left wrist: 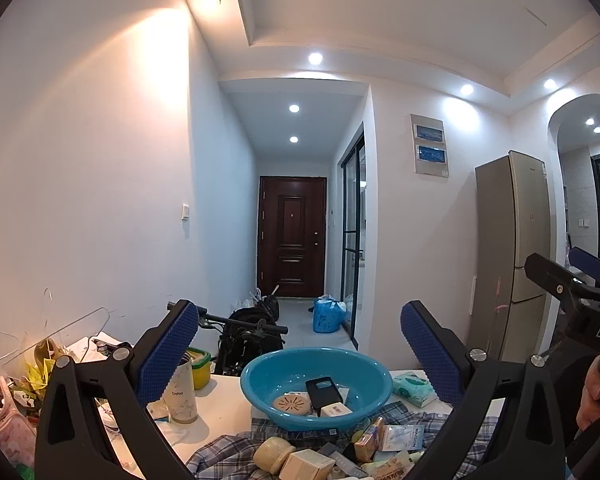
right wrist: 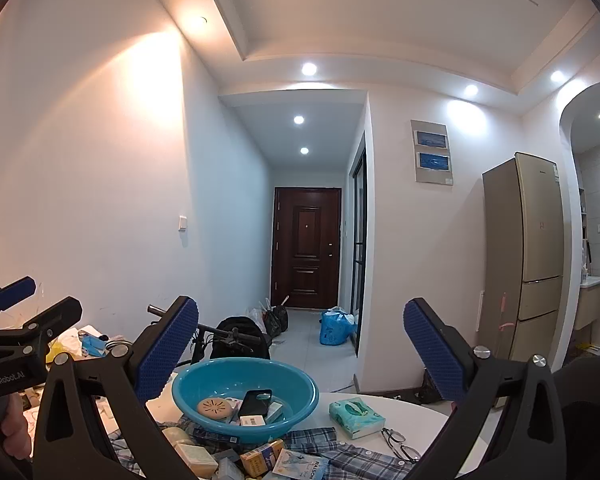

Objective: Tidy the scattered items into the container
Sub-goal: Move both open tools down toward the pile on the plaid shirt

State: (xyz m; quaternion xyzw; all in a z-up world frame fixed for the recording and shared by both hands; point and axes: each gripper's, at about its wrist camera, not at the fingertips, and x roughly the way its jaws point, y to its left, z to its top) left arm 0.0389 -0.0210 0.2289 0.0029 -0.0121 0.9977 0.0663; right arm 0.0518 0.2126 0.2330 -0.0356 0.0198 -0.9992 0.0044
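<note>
A blue plastic basin (left wrist: 260,396) (right wrist: 296,408) stands on the white table and holds a black phone case (left wrist: 320,394), a round tan disc (right wrist: 214,407) and small white boxes. Loose items lie on a plaid cloth (right wrist: 340,456) in front of it: small boxes (left wrist: 306,465), a tan box (right wrist: 260,458) and a packet (left wrist: 402,436). My left gripper (left wrist: 300,356) is open and empty, raised above the basin's near side. My right gripper (right wrist: 300,356) is open and empty, also raised above it.
A tissue pack (right wrist: 356,416) and glasses (right wrist: 400,446) lie right of the basin. A white cup (left wrist: 180,394), a yellow-lidded box (left wrist: 200,368) and clutter stand at the left. A fridge (right wrist: 528,256) and a hallway with a brown door (right wrist: 306,246) lie beyond.
</note>
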